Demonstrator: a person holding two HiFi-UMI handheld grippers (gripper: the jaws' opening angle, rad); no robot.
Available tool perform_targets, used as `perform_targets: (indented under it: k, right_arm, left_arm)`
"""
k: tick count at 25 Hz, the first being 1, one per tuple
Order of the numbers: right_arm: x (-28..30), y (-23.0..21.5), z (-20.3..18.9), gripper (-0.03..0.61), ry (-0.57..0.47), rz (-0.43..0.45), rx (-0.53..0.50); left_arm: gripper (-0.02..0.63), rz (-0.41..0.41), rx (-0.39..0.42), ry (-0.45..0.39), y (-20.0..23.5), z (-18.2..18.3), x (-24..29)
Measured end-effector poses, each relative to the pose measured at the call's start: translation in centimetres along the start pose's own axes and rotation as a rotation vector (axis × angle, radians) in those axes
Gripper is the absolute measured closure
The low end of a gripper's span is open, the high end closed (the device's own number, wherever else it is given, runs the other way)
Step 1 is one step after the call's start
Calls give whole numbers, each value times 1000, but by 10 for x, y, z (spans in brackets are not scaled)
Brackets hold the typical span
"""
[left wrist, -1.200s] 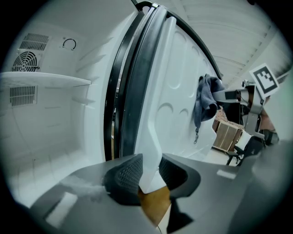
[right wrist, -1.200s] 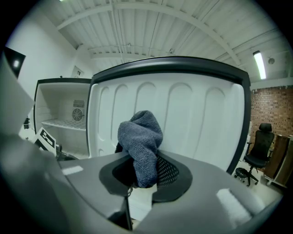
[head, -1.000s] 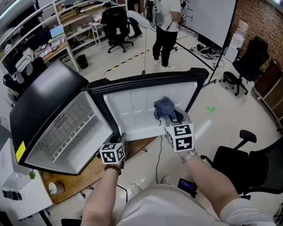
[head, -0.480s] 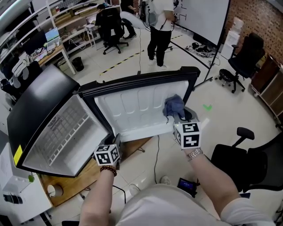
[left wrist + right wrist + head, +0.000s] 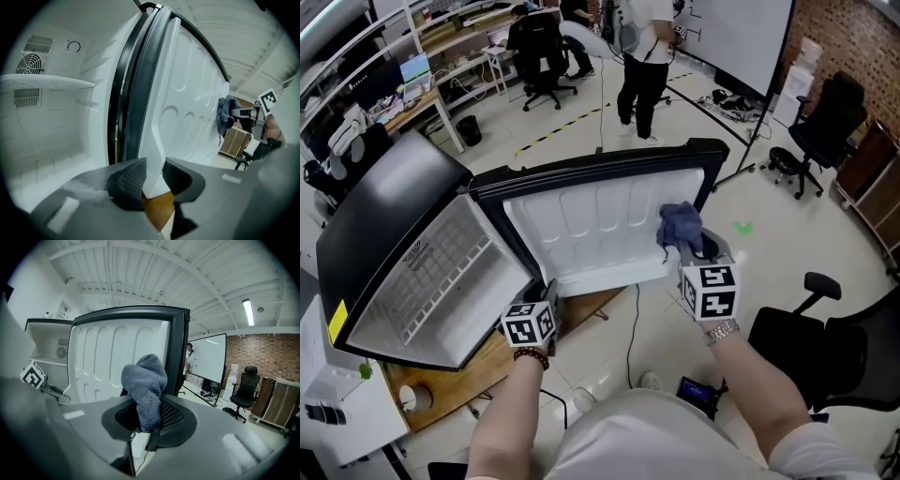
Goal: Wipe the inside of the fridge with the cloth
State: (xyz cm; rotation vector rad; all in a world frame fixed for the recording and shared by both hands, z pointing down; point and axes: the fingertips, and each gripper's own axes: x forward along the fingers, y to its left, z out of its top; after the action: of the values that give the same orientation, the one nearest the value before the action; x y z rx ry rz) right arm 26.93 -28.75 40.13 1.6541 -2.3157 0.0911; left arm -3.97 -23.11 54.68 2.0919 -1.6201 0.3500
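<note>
The black fridge (image 5: 384, 216) stands with its door (image 5: 591, 234) swung wide, white liner facing me. My right gripper (image 5: 689, 246) is shut on a bunched blue-grey cloth (image 5: 680, 223), which sits against the liner near the door's right edge. In the right gripper view the cloth (image 5: 145, 390) bulges up between the jaws of that gripper (image 5: 145, 420), in front of the ribbed liner (image 5: 108, 357). My left gripper (image 5: 550, 291) is shut on the door's lower white edge (image 5: 157, 154); in the left gripper view the jaws (image 5: 152, 180) clamp that rim. The fridge's white interior (image 5: 47, 126) has a shelf (image 5: 42, 82).
A person (image 5: 642, 56) stands behind the fridge, near a whiteboard (image 5: 741, 37). Office chairs (image 5: 825, 122) (image 5: 830, 347) are at the right. A cable (image 5: 633, 328) runs over the floor below the door. A wooden board (image 5: 478, 375) lies under the fridge.
My right gripper has carried the cloth to the right across the door liner, from its middle to near its right edge. The left gripper has kept its hold in place.
</note>
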Motion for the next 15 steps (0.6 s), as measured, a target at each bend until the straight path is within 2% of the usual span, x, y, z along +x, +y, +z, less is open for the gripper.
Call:
perform_targets:
  k: [4, 9, 15]
  right_arm:
    - [-5, 40, 7, 506, -22, 82, -12]
    - [1, 137, 10, 506, -26, 268, -62]
    - [14, 244, 6, 506, 0, 452, -130]
  left_arm:
    - [503, -8, 3, -2, -3, 1, 1]
    - [462, -24, 13, -2, -6, -3, -5]
    - [457, -44, 30, 15, -7, -10, -10]
